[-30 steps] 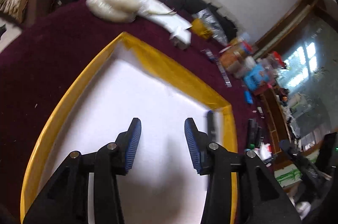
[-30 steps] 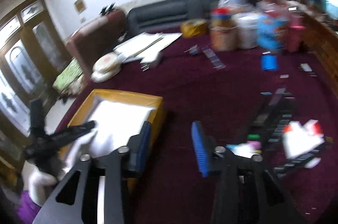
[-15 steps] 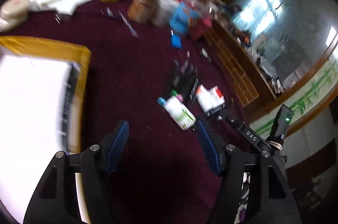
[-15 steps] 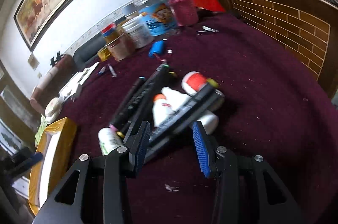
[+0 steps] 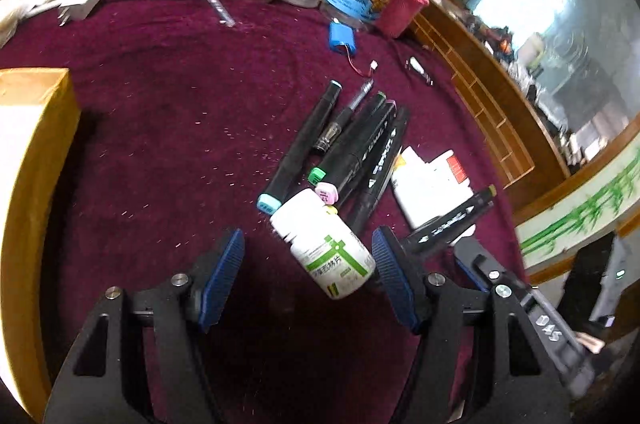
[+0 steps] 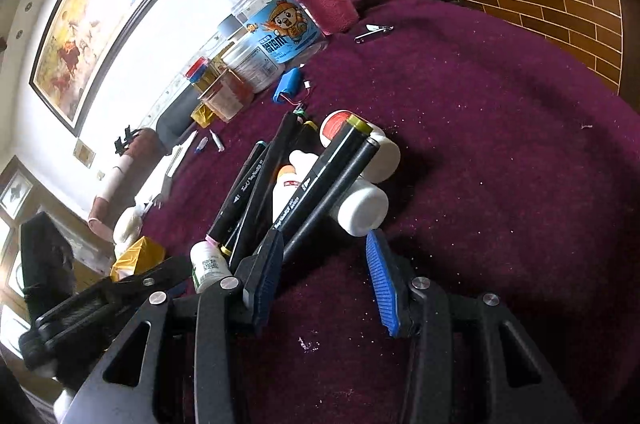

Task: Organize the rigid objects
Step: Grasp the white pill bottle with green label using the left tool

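Two hand-held grippers hover low over the maroon tabletop (image 5: 168,112), both with jaws spread and holding nothing; the left hand-held gripper (image 5: 308,280) frames a white pill bottle (image 5: 326,244) with a green label, lying on its side between its blue pads; the right hand-held gripper (image 6: 326,278) sits just short of two black markers (image 6: 320,184) propped across white bottles (image 6: 362,206); more markers (image 5: 352,148) lie bunched beside them; a yellow-rimmed tray (image 5: 36,128) stands well apart at left.
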A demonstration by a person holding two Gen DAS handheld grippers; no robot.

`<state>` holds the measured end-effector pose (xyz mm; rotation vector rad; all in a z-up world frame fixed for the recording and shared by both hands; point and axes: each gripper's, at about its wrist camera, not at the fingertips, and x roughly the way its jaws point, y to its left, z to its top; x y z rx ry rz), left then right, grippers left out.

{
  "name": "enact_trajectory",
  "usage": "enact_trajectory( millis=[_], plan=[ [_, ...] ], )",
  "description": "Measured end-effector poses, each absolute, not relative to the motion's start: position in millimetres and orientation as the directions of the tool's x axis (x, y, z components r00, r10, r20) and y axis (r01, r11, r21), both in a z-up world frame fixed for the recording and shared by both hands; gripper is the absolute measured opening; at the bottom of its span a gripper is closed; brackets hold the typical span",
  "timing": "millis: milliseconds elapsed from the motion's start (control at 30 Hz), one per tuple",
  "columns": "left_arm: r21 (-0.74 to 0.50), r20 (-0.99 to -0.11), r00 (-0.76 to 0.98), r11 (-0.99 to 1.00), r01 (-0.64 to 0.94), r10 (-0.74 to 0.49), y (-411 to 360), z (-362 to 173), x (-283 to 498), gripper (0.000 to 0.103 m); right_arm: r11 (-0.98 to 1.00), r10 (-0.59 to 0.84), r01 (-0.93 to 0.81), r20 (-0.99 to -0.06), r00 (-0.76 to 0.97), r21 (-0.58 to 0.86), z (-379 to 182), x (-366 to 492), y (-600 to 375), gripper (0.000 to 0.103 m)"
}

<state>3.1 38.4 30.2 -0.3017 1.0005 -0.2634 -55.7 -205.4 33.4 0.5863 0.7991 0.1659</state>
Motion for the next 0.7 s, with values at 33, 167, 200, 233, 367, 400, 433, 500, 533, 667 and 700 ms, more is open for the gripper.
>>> enact_trajectory(
  millis=[33, 167, 200, 233, 367, 400, 433, 500, 533, 667, 700],
  plan=[
    [-0.352, -0.784, 0.509, 0.93, 0.106, -0.355, 35, 28, 4, 0.06, 0.828, 0.356, 0.077, -0.627, 0.693, 0.555, 33, -56, -205, 0.039],
    [-0.299, -0.772, 0.54, 0.941, 0.157, -0.336, 27, 39, -4, 0.036, 0.827, 0.359, 0.08, -0.633, 0.686, 0.556, 31, -56, -204, 0.039],
    [-0.29, -0.772, 0.543, 0.944, 0.16, -0.329, 25, 40, -4, 0.035, 0.827, 0.36, 0.081, -0.635, 0.683, 0.556, 31, -53, -203, 0.039],
    [-0.286, -0.774, 0.543, 0.945, 0.162, -0.327, 25, 40, -4, 0.036, 0.828, 0.36, 0.082, -0.637, 0.681, 0.555, 30, -53, -203, 0.039],
    [-0.346, -0.773, 0.523, 0.93, 0.128, -0.359, 31, 31, 5, 0.048, 0.829, 0.356, 0.089, -0.644, 0.677, 0.552, 30, -50, -203, 0.039],
    [-0.358, -0.776, 0.514, 0.926, 0.119, -0.366, 32, 27, 8, 0.05, 0.829, 0.355, 0.091, -0.645, 0.677, 0.551, 29, -50, -203, 0.039],
    [-0.374, -0.779, 0.497, 0.919, 0.124, -0.384, 32, 22, 12, 0.051, 0.83, 0.353, 0.093, -0.647, 0.675, 0.55, 29, -50, -203, 0.039],
    [-0.355, -0.776, 0.504, 0.923, 0.149, -0.38, 31, 22, 11, 0.045, 0.831, 0.352, 0.094, -0.649, 0.674, 0.548, 29, -50, -203, 0.039],
    [-0.351, -0.777, 0.503, 0.924, 0.154, -0.379, 31, 23, 10, 0.038, 0.831, 0.352, 0.094, -0.65, 0.674, 0.548, 29, -50, -203, 0.039],
    [-0.392, -0.753, 0.515, 0.908, 0.15, -0.41, 46, 26, 0, 0.035, 0.831, 0.351, 0.095, -0.65, 0.674, 0.548, 29, -50, -203, 0.04],
    [-0.396, -0.746, 0.524, 0.906, 0.149, -0.412, 51, 28, -4, 0.036, 0.831, 0.351, 0.096, -0.65, 0.674, 0.548, 29, -50, -203, 0.04]
  ],
)
